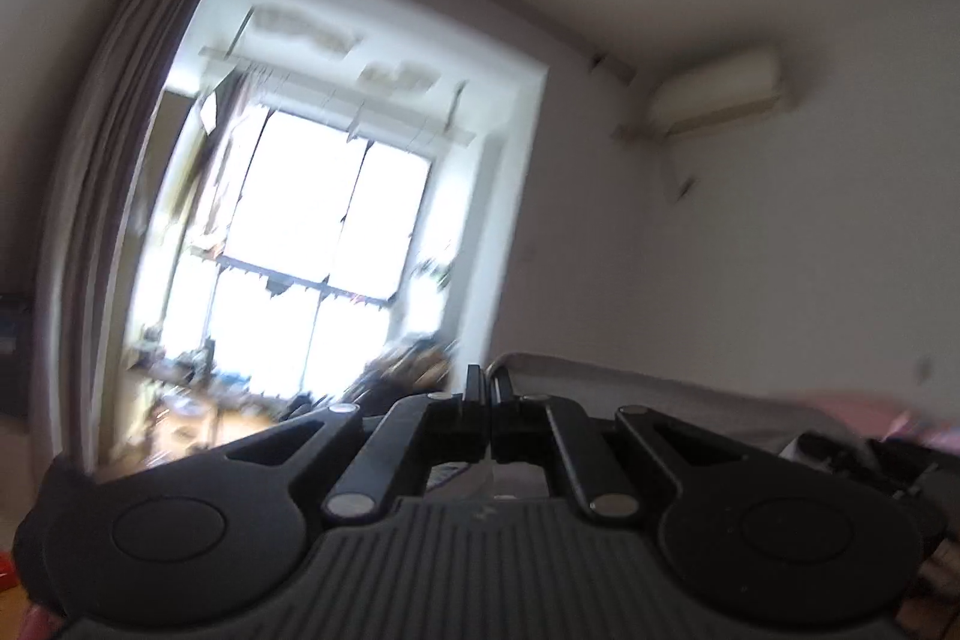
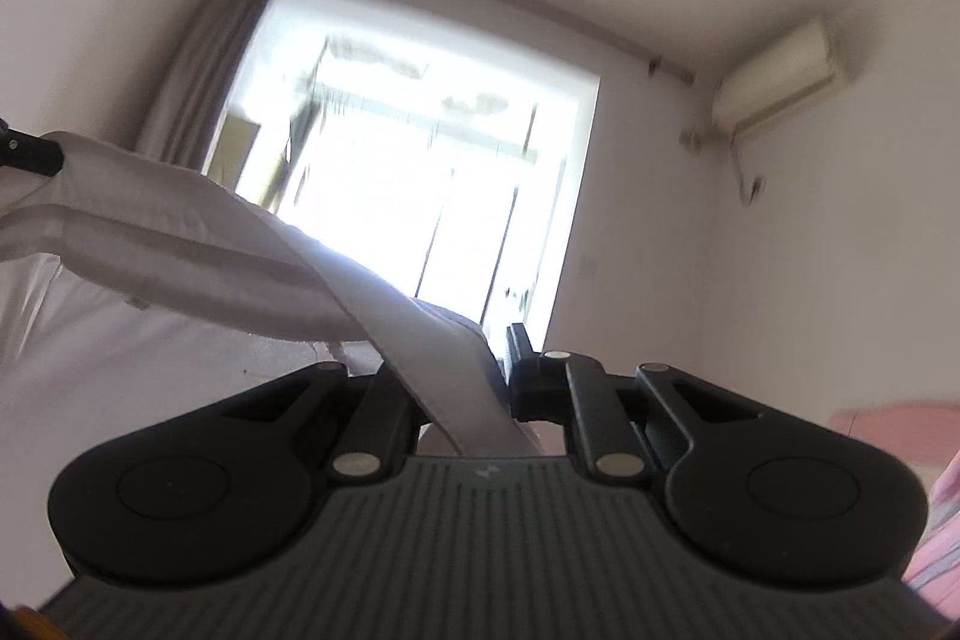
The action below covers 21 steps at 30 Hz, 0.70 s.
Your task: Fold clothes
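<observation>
The white cloth (image 2: 180,244) is hanging up in the air in front of the window (image 2: 420,148), stretched between the two grippers. The right gripper (image 2: 501,340) is pinching one end of the cloth tight in its fingers. At the far left of that view a dark bit, likely the left gripper (image 2: 30,154), is holding the other end. In the left view, the fingers are pressed together with something thin between them, but I cannot tell if it is the cloth.

The cloth could be slipping out if the fingers let go a little, because the pinch is right at the edge. Pulling too hard could also be yanking it loose. The pictures are blurry, so the hands may be moving fast, and the cloth could flop and wrinkle.
</observation>
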{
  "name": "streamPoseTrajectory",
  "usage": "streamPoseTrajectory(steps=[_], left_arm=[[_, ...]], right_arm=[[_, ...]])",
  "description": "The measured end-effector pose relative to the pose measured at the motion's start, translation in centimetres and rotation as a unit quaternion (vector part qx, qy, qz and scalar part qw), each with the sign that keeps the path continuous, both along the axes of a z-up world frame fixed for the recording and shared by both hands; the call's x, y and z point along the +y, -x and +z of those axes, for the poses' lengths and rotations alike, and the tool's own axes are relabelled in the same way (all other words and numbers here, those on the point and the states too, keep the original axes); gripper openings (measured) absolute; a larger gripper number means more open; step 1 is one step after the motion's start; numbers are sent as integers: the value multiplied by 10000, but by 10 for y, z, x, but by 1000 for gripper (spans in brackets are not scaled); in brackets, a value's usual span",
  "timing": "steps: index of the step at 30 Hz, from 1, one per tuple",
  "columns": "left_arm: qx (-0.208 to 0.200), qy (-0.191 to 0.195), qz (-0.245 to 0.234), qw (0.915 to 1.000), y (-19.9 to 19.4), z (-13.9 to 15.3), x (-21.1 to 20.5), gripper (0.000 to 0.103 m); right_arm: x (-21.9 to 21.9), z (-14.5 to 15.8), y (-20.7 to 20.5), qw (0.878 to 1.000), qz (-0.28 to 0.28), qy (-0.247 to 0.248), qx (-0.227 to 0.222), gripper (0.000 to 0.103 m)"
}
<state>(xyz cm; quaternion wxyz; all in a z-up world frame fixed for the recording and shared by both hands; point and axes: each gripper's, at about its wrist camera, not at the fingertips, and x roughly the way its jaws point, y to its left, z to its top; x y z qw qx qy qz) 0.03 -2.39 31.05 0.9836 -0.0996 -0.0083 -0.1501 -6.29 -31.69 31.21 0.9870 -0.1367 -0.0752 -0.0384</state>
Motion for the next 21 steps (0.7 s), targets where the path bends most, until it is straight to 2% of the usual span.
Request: streamPoseTrajectory(steps=[5, 10, 14, 16, 21], left_arm=[[660, -405, 296, 9966, -100, -81, -10, 2], [1499, -799, 444, 9845, -189, -176, -20, 2], [2258, -990, 512, 9678, -248, -262, -22, 3], [2643, -1068, 583, 9567, -276, -302, -23, 3], [3355, -1246, 688, 9312, -320, -376, -26, 6]], right_arm=[[6, -65, -122, 9947, -208, 65, 1007, 9], [16, -164, -235, 9769, -352, 42, 2109, 9], [18, -242, -290, 9569, -423, -118, 2869, 9], [19, -278, -314, 9453, -455, -222, 3223, 9], [20, -367, -373, 9106, -521, -490, 4071, 9]])
